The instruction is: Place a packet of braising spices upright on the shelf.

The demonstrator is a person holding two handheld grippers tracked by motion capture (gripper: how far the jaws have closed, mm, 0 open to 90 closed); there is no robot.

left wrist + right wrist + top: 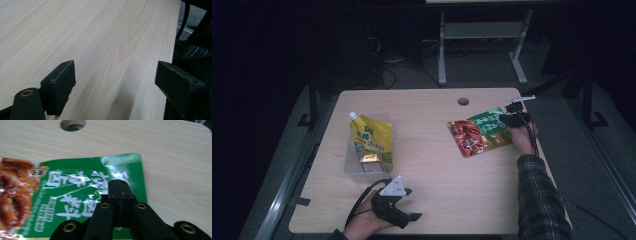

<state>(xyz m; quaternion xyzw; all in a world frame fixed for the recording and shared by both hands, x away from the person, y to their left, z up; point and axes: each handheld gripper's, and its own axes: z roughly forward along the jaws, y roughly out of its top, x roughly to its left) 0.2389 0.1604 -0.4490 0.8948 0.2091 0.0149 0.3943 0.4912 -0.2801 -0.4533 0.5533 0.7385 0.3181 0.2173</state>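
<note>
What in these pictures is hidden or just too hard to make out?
- Green and red food packet: right gripper view cuts off its left and bottom; the right gripper covers part.
- Yellow spouted pouch in the clear tray: print too small in the high view.
- Left gripper: right jaw cropped by the edge.

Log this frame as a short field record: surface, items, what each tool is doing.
surface: light wood table with a round cable hole near its far edge
item 1: yellow spouted pouch standing in a clear bin, left side
item 2: green and red food packet lying flat, right side
left tool: jaws wide apart over bare table near the front edge, holding nothing
right tool: jaws together at the packet's green end; a grip on it cannot be confirmed
</note>
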